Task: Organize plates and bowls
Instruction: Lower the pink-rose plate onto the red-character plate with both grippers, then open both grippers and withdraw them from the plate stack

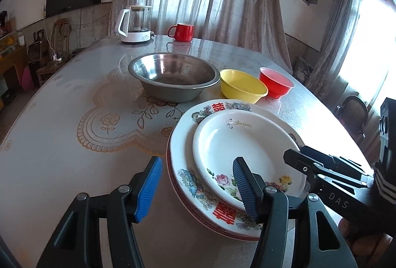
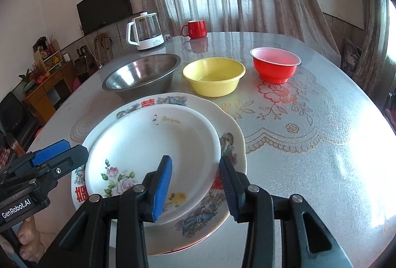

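Note:
A small white "Rose Garden" plate (image 1: 247,144) (image 2: 153,141) lies on a stack of larger patterned plates (image 1: 183,156) (image 2: 232,134) near the table's front. Behind stand a steel bowl (image 1: 173,74) (image 2: 141,74), a yellow bowl (image 1: 242,87) (image 2: 214,77) and a red bowl (image 1: 276,82) (image 2: 274,67). My left gripper (image 1: 196,190) (image 2: 59,151) is open, its jaws straddling the stack's left rim. My right gripper (image 2: 195,188) (image 1: 304,156) is open, its jaws straddling the small plate's near right rim. Neither holds anything.
A glass kettle (image 1: 135,22) (image 2: 146,30) and a red mug (image 1: 182,32) (image 2: 195,29) stand at the table's far edge. The round table (image 1: 61,107) (image 2: 321,131) has a patterned glossy cover. Curtains and chairs lie beyond it.

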The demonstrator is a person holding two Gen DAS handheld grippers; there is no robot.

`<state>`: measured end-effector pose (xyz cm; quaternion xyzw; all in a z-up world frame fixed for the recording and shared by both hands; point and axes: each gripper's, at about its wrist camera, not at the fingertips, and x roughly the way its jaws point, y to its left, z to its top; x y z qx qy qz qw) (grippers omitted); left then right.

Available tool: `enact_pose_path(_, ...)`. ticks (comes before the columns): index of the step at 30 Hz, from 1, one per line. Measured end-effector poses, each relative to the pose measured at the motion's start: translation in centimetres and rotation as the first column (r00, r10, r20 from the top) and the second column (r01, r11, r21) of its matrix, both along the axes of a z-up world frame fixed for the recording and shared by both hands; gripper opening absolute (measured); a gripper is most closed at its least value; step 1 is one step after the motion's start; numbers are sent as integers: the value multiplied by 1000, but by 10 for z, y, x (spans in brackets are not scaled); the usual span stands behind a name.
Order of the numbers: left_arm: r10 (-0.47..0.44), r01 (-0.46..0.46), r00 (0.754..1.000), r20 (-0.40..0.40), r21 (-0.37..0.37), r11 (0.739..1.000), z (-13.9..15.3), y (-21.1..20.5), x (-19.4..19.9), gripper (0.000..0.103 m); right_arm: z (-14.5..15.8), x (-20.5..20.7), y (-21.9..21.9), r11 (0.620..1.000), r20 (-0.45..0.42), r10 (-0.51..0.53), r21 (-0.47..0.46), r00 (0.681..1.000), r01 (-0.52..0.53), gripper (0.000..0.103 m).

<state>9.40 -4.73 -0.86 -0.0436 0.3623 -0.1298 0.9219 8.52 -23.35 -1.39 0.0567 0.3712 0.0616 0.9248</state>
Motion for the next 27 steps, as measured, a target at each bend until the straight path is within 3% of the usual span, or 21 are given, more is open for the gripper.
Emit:
enact_pose_path(5, 18, -19, 998, -65, -3, 1000, -13, 3, 4, 61, 1, 1, 2, 1000, -5, 1, -18, 1000, -1, 43)
enact_pose_path(8, 20, -21, 998, -65, -17, 1000, -14, 6, 4, 61, 1, 2, 3, 1000, -12, 1, -29, 1000, -2, 43)
enact_pose_path(17, 80, -87, 992, -101, -68, 994, -12, 31, 14, 63, 4, 5, -10, 997, -30, -3, 72, 1000, 5, 43)
enact_pose_path(19, 106, -117, 987, -122, -92, 989, -14, 41, 19, 68, 8, 6, -10, 997, -21, 2, 79, 1000, -1, 43)
enact_pose_path(27, 177, -184, 981, -82, -85, 979, -6, 66, 35, 72, 21, 26, 4, 983, -25, 93, 159, 995, -88, 46)
